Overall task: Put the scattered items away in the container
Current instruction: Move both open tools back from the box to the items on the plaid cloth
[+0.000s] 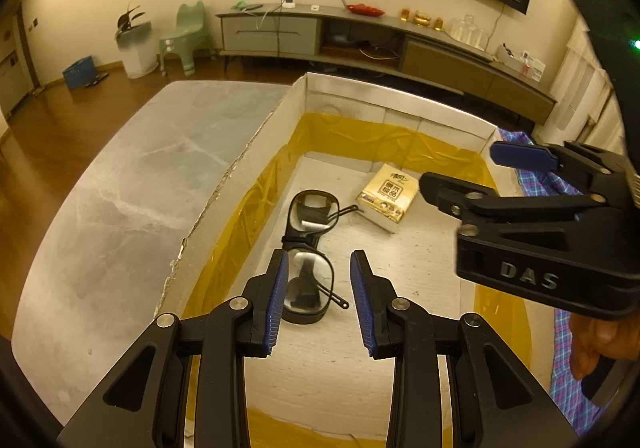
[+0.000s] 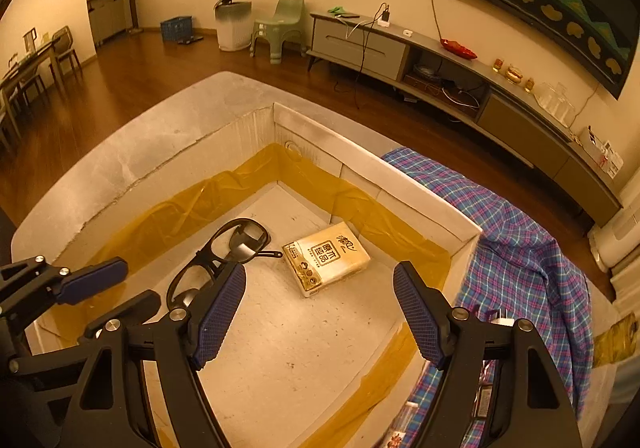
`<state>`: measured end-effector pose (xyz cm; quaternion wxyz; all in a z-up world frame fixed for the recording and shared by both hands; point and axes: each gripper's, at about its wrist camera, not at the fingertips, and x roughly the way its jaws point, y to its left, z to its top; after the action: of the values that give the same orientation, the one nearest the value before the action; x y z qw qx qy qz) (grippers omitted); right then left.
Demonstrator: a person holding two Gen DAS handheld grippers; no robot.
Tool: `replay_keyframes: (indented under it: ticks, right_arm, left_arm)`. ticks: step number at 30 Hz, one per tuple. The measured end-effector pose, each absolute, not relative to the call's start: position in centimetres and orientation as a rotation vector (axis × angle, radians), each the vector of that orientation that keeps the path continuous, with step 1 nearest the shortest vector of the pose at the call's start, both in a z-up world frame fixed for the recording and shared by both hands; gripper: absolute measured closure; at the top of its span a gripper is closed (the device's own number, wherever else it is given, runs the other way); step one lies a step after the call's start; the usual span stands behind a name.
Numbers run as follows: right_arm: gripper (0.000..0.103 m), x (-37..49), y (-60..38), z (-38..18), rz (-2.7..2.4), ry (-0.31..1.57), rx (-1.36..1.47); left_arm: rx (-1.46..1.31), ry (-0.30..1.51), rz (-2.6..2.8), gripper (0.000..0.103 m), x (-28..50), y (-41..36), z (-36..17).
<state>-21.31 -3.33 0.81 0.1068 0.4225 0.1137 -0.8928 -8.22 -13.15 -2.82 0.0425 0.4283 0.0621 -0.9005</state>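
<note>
A white box (image 1: 224, 183) with yellow tape along its inner walls stands on a grey table; it also shows in the right wrist view (image 2: 420, 191). Black glasses (image 1: 310, 248) lie on its floor, also seen from the right wrist (image 2: 224, 252). A tissue pack (image 1: 386, 197) lies beside them (image 2: 326, 258). My left gripper (image 1: 320, 302) is open and empty just above the glasses. My right gripper (image 2: 320, 314) is open and empty over the box floor; it shows at the right in the left wrist view (image 1: 460, 171).
A plaid cloth (image 2: 520, 248) lies over the table right of the box. The grey table top (image 1: 112, 199) extends to the left. A TV cabinet (image 1: 360, 35) stands along the far wall.
</note>
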Motion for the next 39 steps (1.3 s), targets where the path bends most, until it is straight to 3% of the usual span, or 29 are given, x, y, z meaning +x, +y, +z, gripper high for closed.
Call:
replay_keyframes:
  ticks: [18,31,36,39]
  right_arm:
    - [0.027,-15.5,0.9,2.5,-2.776,0.313,1.182]
    - [0.027,-11.5,5.8,3.7,-2.847,0.249,1.188]
    - [0.027,-9.6,9.1,4.0,-2.887,0.188,1.191]
    - [0.027,-8.4,12.5,3.8,-2.914,0.06,1.198]
  left_arm:
    - [1.221,0.163,-2.876,0.066,-6.7,-10.2,0.0]
    - [1.145,0.079,-3.05,0.065,-4.9,-3.6,3.1]
    - [1.141,0.014,-3.116,0.065,-4.1,-0.4,3.5]
    - [1.171,-0.027,-3.145,0.065,-3.9,1.8,3.2]
